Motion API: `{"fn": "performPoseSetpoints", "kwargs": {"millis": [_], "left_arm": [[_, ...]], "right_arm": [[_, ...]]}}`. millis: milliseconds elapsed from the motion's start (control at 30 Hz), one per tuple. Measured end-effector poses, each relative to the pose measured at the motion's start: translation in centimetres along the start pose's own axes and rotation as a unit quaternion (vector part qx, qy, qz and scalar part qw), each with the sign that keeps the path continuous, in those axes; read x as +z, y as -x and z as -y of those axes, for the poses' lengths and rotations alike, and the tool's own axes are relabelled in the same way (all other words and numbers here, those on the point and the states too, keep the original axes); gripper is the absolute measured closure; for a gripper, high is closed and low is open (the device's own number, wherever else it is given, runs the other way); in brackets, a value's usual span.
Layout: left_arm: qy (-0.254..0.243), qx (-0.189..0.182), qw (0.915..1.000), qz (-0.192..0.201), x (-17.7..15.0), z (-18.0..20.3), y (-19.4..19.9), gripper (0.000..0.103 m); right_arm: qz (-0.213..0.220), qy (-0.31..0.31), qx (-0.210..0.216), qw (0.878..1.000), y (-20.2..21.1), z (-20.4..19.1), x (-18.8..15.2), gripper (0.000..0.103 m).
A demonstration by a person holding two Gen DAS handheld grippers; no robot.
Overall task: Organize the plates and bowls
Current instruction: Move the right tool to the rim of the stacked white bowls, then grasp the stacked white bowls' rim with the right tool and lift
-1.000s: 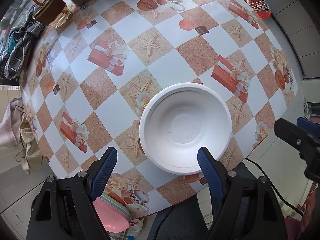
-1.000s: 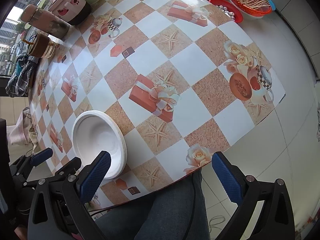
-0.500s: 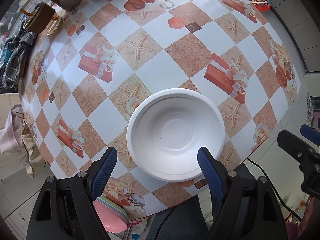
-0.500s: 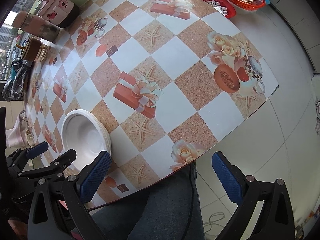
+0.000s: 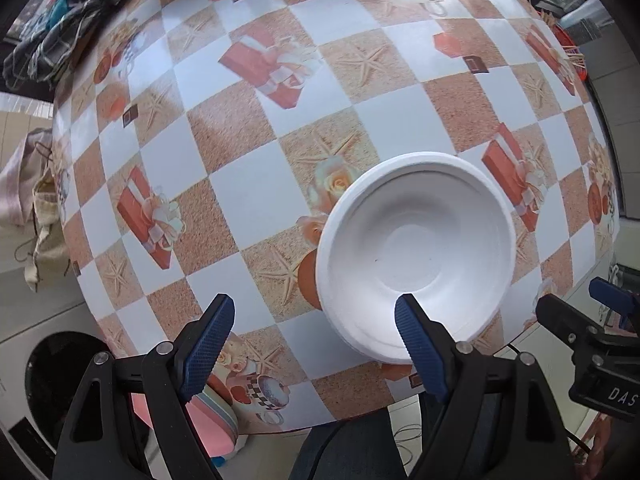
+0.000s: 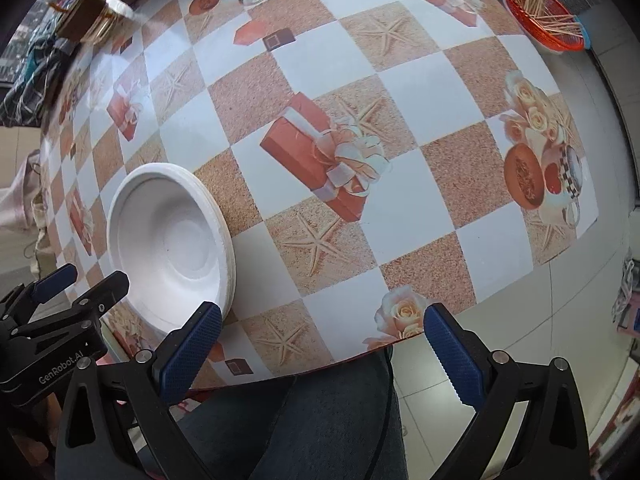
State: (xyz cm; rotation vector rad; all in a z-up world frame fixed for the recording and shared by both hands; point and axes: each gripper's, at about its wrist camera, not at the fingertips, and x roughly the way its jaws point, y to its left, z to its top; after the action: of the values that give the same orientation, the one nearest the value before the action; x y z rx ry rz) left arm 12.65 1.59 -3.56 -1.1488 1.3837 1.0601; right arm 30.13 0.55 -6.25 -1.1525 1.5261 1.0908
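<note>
The white bowl [image 5: 416,252] sat near the desk's [image 5: 256,200] near edge. Both the left hand-held gripper [image 5: 314,340] and the right hand-held gripper [image 6: 322,344] were open and empty. The bowl appeared light, thin and easily crushed; grip the rim gently.

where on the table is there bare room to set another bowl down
Most of the table is bare: the wide stretch from the white bowl across to the far-right edge, and the middle behind the bowl. Crowded only at the far-left corner, by the jar, and near the red basket.
</note>
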Motion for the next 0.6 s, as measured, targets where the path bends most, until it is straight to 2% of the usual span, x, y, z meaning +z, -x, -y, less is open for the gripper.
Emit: {"fn": "performPoseSetpoints", "kwargs": {"millis": [200, 600], "left_arm": [[0.042, -0.006, 0.9991, -0.008, 0.1, -1.4, -2.0, 0.018], [0.059, -0.02, 0.998, -0.011, 0.1, -2.4, -6.0, 0.018]], "right_arm": [[-0.003, 0.053, -0.025, 0.998, -1.0, -2.4, 1.9, 0.002], [-0.033, 0.109, -0.043, 0.993, -5.2, -4.7, 5.5, 0.002]]}}
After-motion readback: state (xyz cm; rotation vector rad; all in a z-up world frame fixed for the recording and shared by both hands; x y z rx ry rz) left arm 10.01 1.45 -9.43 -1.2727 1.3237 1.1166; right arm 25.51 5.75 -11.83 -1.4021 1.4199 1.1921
